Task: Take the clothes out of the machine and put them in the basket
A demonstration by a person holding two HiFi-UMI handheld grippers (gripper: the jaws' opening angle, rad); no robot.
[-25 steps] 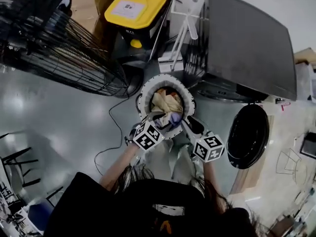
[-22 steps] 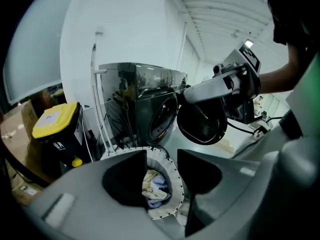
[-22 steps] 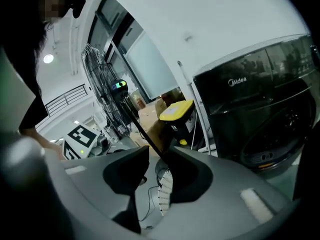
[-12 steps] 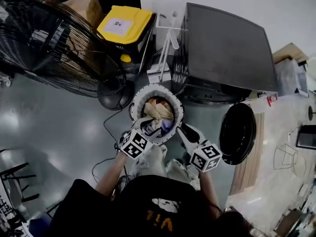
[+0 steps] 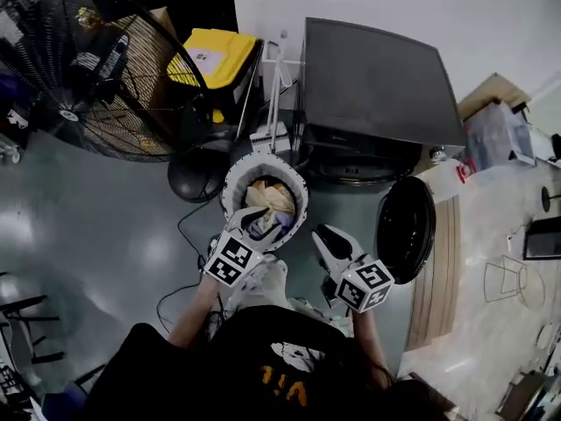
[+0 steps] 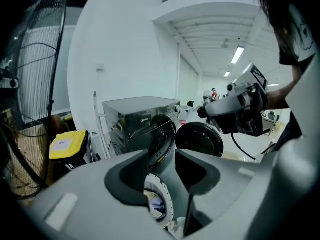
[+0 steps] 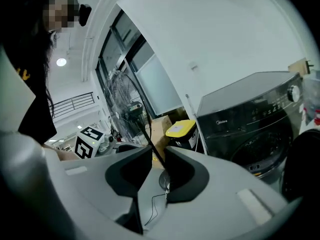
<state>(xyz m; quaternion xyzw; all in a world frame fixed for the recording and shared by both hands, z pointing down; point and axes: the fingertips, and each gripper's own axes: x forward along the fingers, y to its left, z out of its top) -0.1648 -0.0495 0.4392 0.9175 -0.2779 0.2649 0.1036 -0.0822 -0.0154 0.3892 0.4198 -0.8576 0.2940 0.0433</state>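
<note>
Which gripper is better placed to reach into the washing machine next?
Probably the right gripper: open, empty, beside the open door of the washing machine. The left gripper hangs over the basket, farther off.

One machine (image 5: 377, 86), one basket (image 5: 226, 189), one fan (image 5: 88, 77), one yellow-lidded bin (image 5: 215, 58), two grippers (image 5: 250, 224) (image 5: 323, 237).

Left tongs (image 6: 162, 160) apart, empty; basket (image 6: 166, 199), machine (image 6: 135, 116) beyond.
</note>
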